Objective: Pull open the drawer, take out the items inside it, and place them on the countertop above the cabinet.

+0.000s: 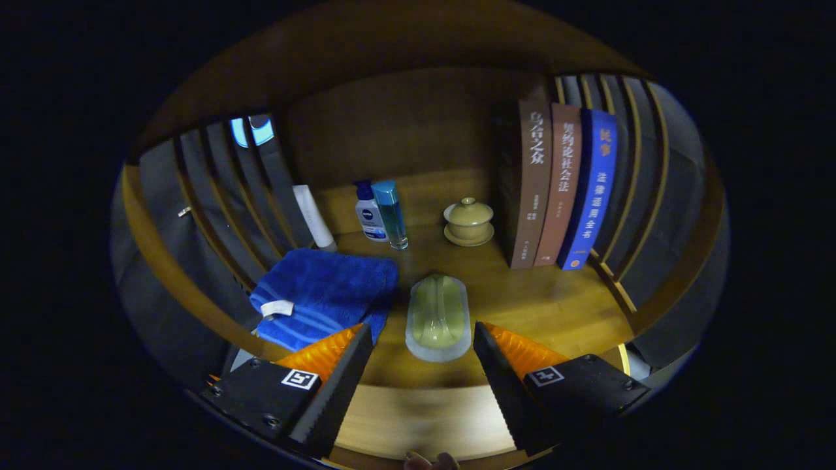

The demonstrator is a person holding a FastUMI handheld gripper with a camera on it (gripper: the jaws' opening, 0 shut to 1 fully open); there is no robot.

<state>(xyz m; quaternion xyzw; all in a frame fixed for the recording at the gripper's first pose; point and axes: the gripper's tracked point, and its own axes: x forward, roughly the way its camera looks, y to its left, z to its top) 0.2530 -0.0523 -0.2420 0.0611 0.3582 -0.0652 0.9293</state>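
Gripper (423,365) fingers spread wide apart, nothing between them, hovering over the near edge of the countertop (548,307). Just ahead, between the fingertips: pale green oblong item (437,316), lying flat on the countertop, long axis pointing away. Left of it, blue towel (323,294), edge near the item. Farther: two bottles (382,212), white tube (313,219), lidded cup (468,222), three books (562,183) upright at right. Drawer not seen from here.

Risk: a careless sweep of the fingers could nudge the green item off the near edge or snag the towel.
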